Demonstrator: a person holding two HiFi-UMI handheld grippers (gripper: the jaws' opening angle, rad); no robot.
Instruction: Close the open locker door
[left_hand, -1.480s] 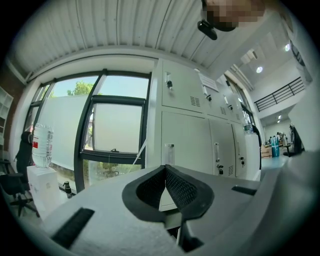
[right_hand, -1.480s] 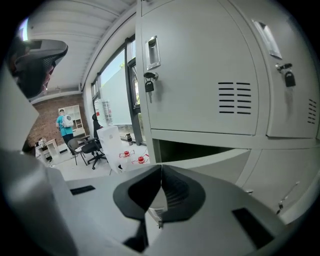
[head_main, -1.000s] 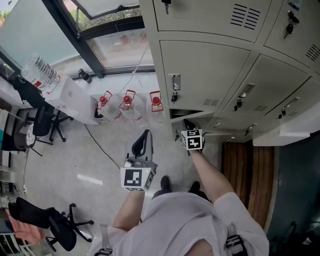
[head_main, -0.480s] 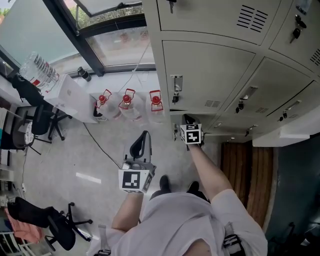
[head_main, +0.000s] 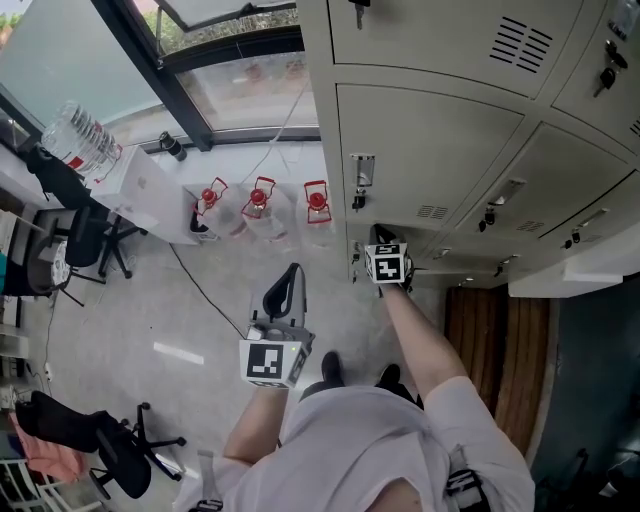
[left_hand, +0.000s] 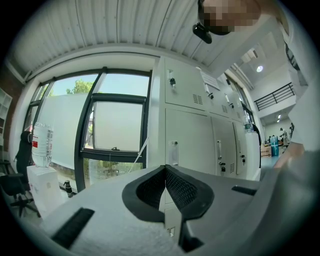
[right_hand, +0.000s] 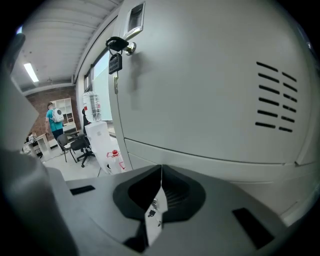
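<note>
Fingers (right_hand: 176, 196) of the right gripper (head_main: 378, 237), closed together and empty, seem to press the locker door (head_main: 355, 255); it looks nearly flush; the left gripper (left_hand: 165, 172), likewise closed on nothing, hangs back from that door.

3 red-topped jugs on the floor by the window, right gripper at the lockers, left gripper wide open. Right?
Not quite: the left gripper is shut, its jaws meeting with nothing between them, as the left gripper view shows. The rest holds in the head view: three red-topped jugs on the floor by the window, right gripper at the lockers.
</note>
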